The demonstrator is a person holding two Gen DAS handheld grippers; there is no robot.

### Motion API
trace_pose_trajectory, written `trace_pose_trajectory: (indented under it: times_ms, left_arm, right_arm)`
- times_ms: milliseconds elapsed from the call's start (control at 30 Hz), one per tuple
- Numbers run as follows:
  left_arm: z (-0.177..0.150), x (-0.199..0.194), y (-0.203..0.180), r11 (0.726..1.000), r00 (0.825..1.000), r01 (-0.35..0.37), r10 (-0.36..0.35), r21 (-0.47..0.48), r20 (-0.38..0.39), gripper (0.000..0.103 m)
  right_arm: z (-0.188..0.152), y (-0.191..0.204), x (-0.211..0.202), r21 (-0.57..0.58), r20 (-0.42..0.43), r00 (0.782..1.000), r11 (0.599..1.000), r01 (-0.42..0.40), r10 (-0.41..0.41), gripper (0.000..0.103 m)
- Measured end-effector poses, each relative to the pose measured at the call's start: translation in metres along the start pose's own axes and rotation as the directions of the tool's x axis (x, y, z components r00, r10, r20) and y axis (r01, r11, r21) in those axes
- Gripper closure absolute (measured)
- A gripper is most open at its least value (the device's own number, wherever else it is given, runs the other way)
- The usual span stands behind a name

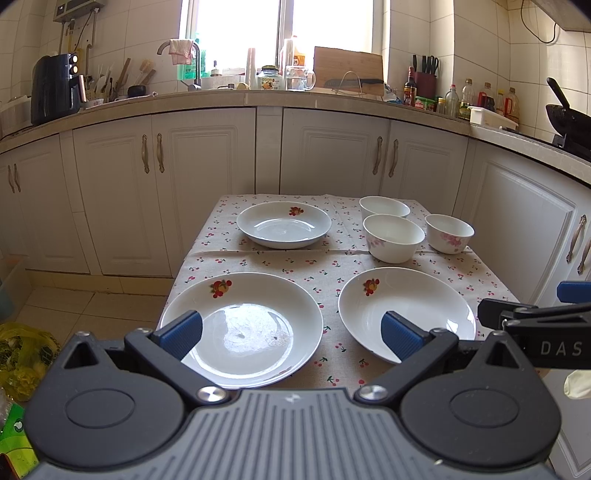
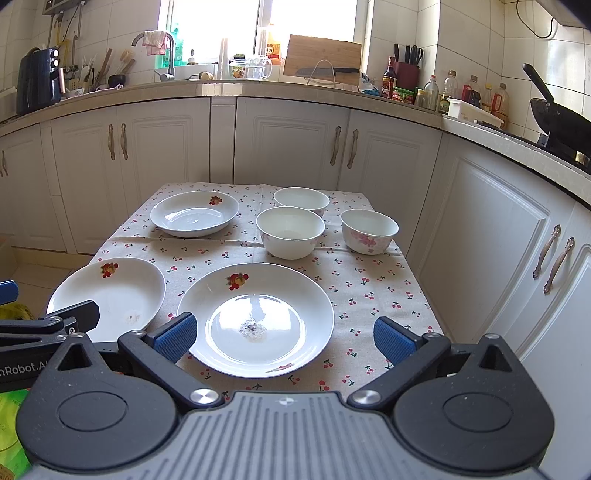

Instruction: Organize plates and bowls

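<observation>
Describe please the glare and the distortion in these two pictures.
Left wrist view: the window is blown out white, and the near left plate mirrors it as glare. Right wrist view: the same glare sits on the near right plate; the countertop bows from fisheye distortion.

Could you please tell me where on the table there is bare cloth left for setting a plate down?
The widest bare cloth runs down the right side, between the near right plate, the pink-flowered bowl and the table edge. A narrower strip crosses between the near left plate and far plate. The far right, around the three bowls, is crowded.
</observation>
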State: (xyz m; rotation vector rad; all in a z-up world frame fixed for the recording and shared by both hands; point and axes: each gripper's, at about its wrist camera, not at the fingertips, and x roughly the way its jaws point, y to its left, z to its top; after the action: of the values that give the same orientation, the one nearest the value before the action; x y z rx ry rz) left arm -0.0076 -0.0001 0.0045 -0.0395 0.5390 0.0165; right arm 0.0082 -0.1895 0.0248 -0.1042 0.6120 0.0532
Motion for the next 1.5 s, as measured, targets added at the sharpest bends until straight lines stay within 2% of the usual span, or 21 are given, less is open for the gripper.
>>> trace_pose_trajectory:
  times_ms: [233,467,600,900,967,1067,1133,1267,1500]
  left_arm:
    - [0.001,0.001,0.0,1.0,1.0,0.007,-0.007,-0.001,0.001,0.001]
    - [0.002,0.005,0.0,0.999,0.999,0.046,-0.046,0.007,0.004,0.001]
    - [0.003,0.009,0.004,0.999,0.999,0.044,-0.044,0.021,0.012,0.001]
    - [-0.001,0.028,0.026,0.998,1.0,0.028,-0.028,0.05,0.001,0.001]
    - [-0.005,0.032,0.034,0.997,0.999,0.037,-0.038,0.063,0.0,0.001]
    - [-0.013,0.04,0.046,0.995,0.998,0.068,-0.067,0.078,-0.013,0.001]
    - [-0.02,0.046,0.055,0.992,0.995,0.094,-0.092,0.079,-0.031,0.001]
    - [-0.035,0.06,0.071,0.991,0.99,0.107,-0.098,0.082,-0.101,0.001]
    - [-0.054,0.083,0.096,0.988,0.975,0.144,-0.132,0.054,-0.178,0.001]
  right_arm:
    - [-0.001,0.003,0.002,-0.002,-0.002,1.0,1.0,0.004,-0.004,0.0]
    - [0.001,0.004,0.007,-0.005,-0.006,1.0,1.0,0.006,-0.006,0.0]
    - [0.005,0.002,0.009,0.006,0.003,1.0,1.0,-0.023,0.023,0.0]
    - [0.024,-0.006,0.012,0.001,0.09,0.992,0.996,-0.085,0.085,0.0]
    - [0.029,-0.007,0.014,-0.008,0.12,0.987,0.994,-0.11,0.11,0.0]
    - [0.032,-0.008,0.021,-0.048,0.166,0.966,0.98,-0.191,0.196,0.0]
    - [0.036,-0.006,0.031,-0.064,0.145,0.959,0.97,-0.236,0.243,0.0]
    - [0.041,0.001,0.05,-0.056,0.076,0.943,0.946,-0.32,0.323,0.0]
    - [0.046,0.032,0.075,-0.138,0.005,0.948,0.939,-0.316,0.32,0.0]
